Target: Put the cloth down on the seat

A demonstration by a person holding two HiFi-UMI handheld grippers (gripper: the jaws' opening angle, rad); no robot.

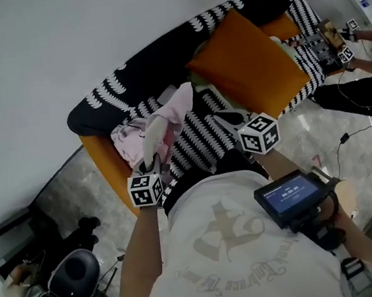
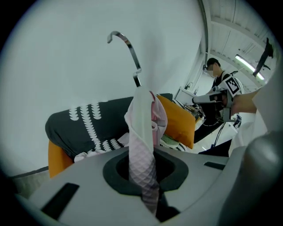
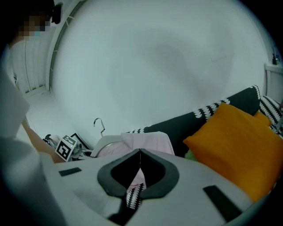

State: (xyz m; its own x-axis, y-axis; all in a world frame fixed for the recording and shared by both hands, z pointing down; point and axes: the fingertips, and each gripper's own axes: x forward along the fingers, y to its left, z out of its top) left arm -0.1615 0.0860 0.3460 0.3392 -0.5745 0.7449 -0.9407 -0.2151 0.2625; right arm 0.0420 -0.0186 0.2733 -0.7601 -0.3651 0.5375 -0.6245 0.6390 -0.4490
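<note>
Your left gripper (image 2: 142, 170) is clenched on the pink cloth (image 2: 143, 132), which is draped on its hanger (image 2: 128, 48) and stands straight out past the jaws, above the seat (image 1: 195, 143). Your right gripper (image 3: 140, 152) has its jaws closed together. The cloth sits just beyond their tips; can't tell if it's pinched.

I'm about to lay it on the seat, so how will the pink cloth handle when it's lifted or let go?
Probably floppy: the cloth droops in folds from the left gripper. Likely light, since one pinch of the jaws carries it. The hanger inside may keep its top stiff, and the hook could snag.
</note>
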